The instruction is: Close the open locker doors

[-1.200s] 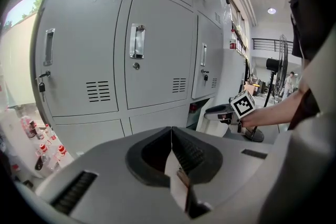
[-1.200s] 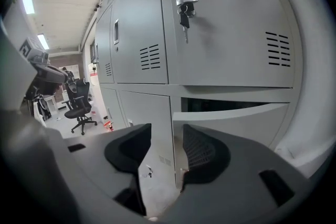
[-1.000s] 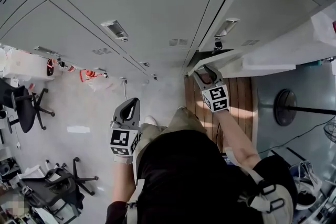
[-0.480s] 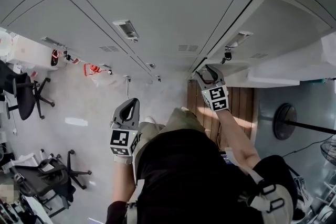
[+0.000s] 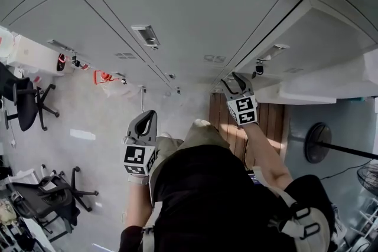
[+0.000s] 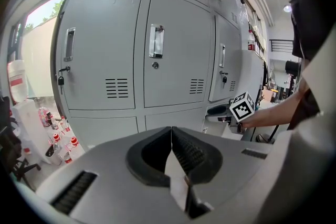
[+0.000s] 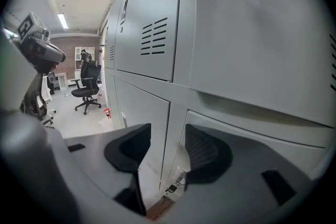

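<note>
Lockers point(image 5: 189, 9) ran across in front, with the open door point(image 5: 331, 32) sticking out on the right. The right gripper point(image 5: 234, 81) sat just below that door, the left gripper point(image 5: 147, 118) was well apart from it, and office chairs point(image 5: 26, 104) were way off left.

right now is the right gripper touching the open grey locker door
Cannot tell: head view shows the right gripper overlapping the open grey locker door, no plain gap.

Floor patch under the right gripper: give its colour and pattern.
Brown floor patch of parallel wooden planks; the head view shows it best.
</note>
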`<state>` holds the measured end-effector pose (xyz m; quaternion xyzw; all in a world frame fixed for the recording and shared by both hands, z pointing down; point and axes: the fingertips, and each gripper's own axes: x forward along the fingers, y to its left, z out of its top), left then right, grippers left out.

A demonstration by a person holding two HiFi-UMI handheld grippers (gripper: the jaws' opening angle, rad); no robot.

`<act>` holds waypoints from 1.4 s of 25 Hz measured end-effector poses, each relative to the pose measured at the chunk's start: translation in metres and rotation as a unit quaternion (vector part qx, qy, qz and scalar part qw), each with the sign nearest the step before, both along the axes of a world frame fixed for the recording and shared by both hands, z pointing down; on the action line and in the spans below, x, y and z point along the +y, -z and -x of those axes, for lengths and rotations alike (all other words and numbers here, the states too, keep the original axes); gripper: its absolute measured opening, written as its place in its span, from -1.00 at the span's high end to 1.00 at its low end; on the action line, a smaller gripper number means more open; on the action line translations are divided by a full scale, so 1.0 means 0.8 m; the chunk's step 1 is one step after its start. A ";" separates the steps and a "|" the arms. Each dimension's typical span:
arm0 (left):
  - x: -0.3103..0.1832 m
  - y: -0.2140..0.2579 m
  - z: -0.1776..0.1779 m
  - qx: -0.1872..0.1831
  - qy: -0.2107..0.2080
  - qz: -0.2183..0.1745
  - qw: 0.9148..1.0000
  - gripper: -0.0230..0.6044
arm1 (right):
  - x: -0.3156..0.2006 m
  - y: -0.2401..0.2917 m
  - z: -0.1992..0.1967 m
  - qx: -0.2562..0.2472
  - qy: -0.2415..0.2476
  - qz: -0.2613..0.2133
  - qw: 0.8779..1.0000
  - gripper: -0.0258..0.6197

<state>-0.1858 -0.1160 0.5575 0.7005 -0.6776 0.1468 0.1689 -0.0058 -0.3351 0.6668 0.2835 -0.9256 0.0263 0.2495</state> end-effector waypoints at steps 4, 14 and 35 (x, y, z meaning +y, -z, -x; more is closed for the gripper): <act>-0.001 -0.001 0.002 0.001 0.002 -0.001 1.000 0.90 | -0.006 0.000 0.001 0.004 -0.003 -0.001 1.000 0.30; 0.006 -0.002 0.013 0.006 -0.005 -0.001 1.000 0.90 | 0.008 0.005 0.009 -0.005 -0.010 0.013 1.000 0.29; -0.005 0.017 0.013 0.030 -0.136 -0.026 0.990 0.90 | 0.119 0.125 0.009 -0.083 -0.067 0.010 0.994 0.45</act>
